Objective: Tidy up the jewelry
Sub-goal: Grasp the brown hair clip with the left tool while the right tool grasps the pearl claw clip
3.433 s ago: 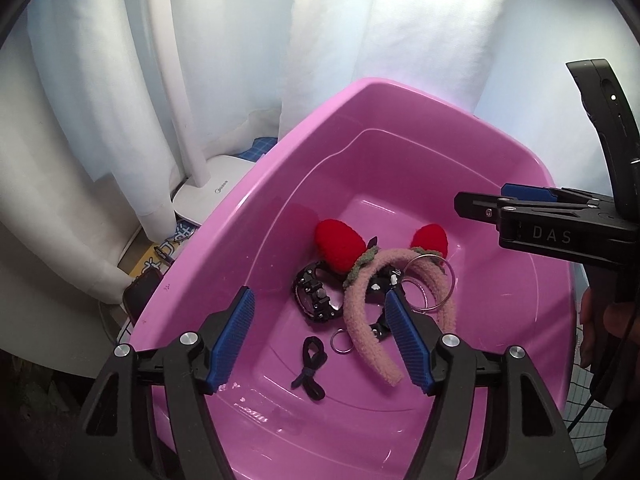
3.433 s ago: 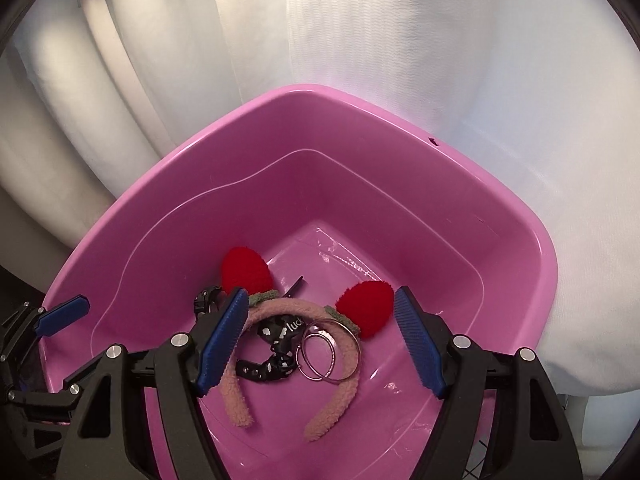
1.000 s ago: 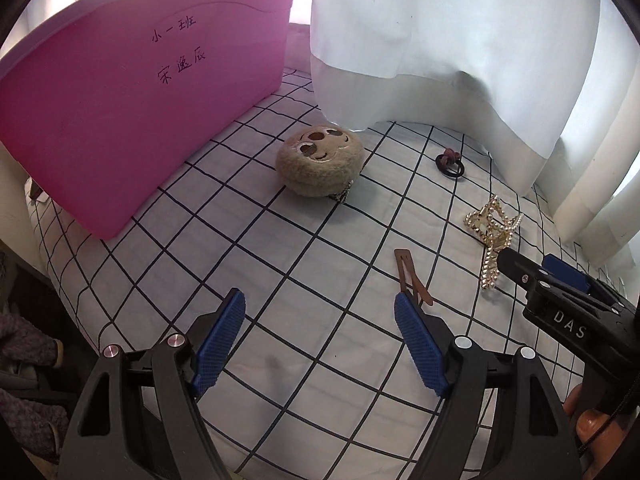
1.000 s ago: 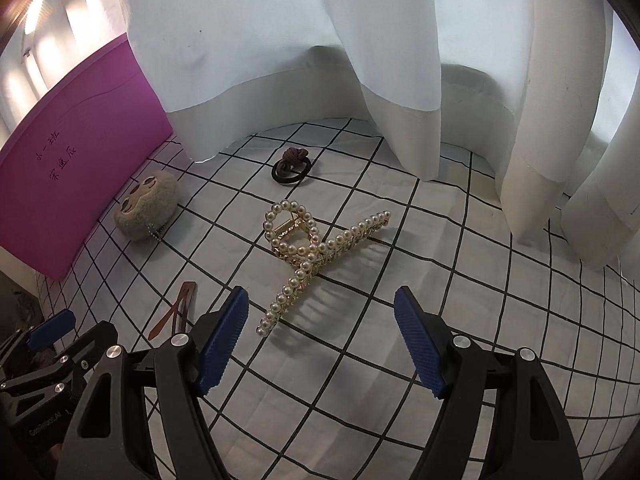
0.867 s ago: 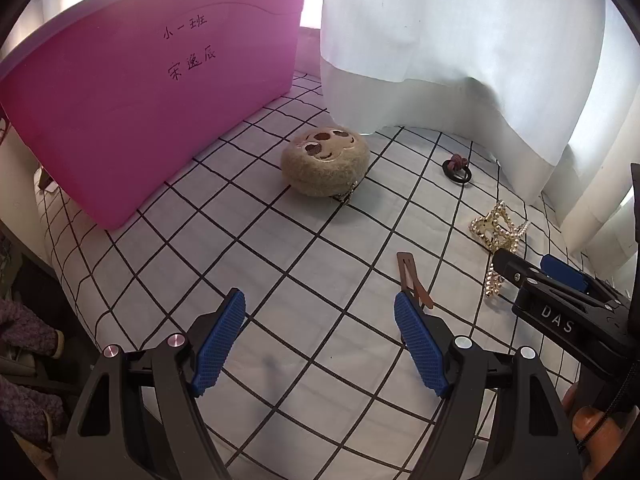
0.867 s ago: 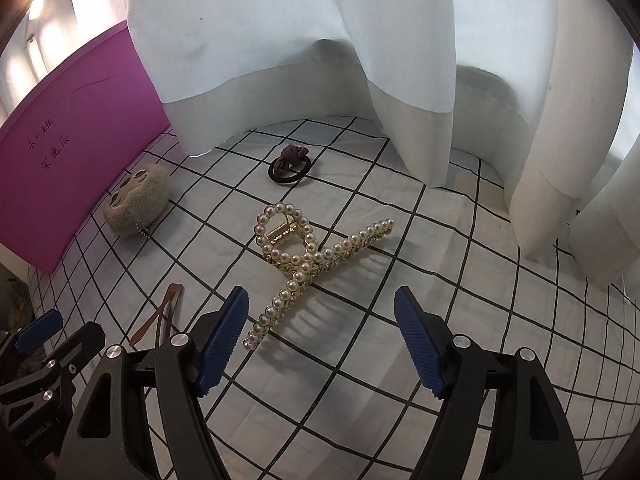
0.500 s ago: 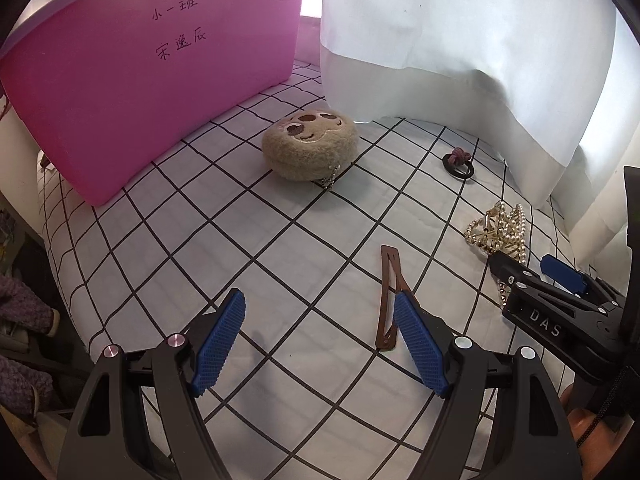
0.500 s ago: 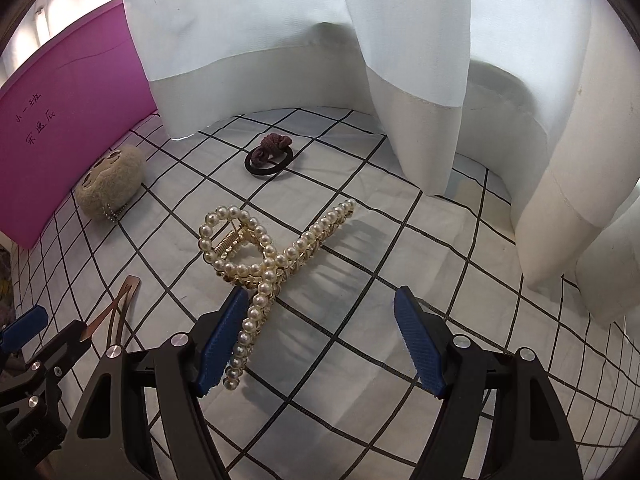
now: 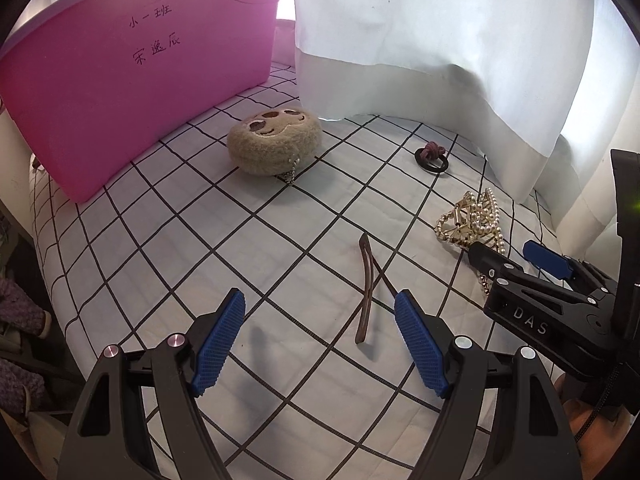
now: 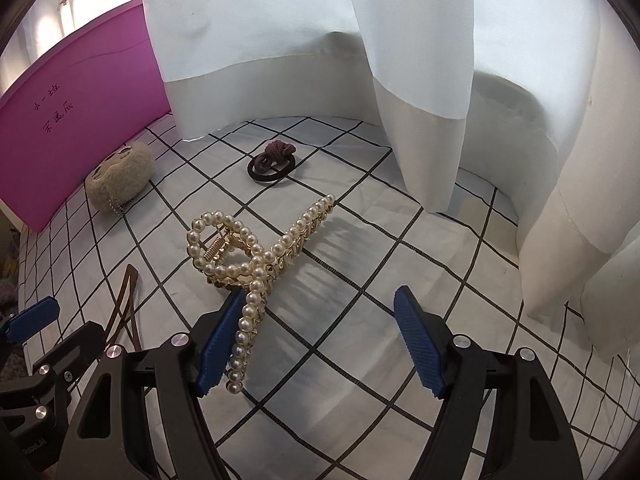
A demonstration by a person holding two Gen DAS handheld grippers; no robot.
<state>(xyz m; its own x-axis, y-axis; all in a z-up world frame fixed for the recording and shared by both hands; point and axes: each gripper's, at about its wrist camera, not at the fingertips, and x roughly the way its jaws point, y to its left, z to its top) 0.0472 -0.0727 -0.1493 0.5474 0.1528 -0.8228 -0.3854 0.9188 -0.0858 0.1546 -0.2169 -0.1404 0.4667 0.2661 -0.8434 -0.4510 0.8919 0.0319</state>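
Note:
A brown snap hair clip (image 9: 366,288) lies on the checked cloth just ahead of my open, empty left gripper (image 9: 320,344), nearer its right finger. A pearl claw clip (image 10: 256,256) lies ahead of my open, empty right gripper (image 10: 316,348), its long end over the left fingertip. The pearl clip also shows in the left wrist view (image 9: 472,224), with the right gripper (image 9: 516,260) close behind it. A fuzzy beige pouch with a face (image 9: 274,146) and a dark hair tie (image 9: 431,158) lie farther back. The pink tub (image 9: 132,76) stands at the left.
White curtains (image 10: 360,60) hang along the back and right edge of the cloth. The pouch (image 10: 120,178), hair tie (image 10: 272,164), brown clip (image 10: 122,308) and tub (image 10: 68,120) also show in the right wrist view. The left gripper (image 10: 32,320) is at its lower left.
Both grippers left the pink tub and came down over the checked cloth. In the last second the left closed in on the brown clip and the right on the pearl clip.

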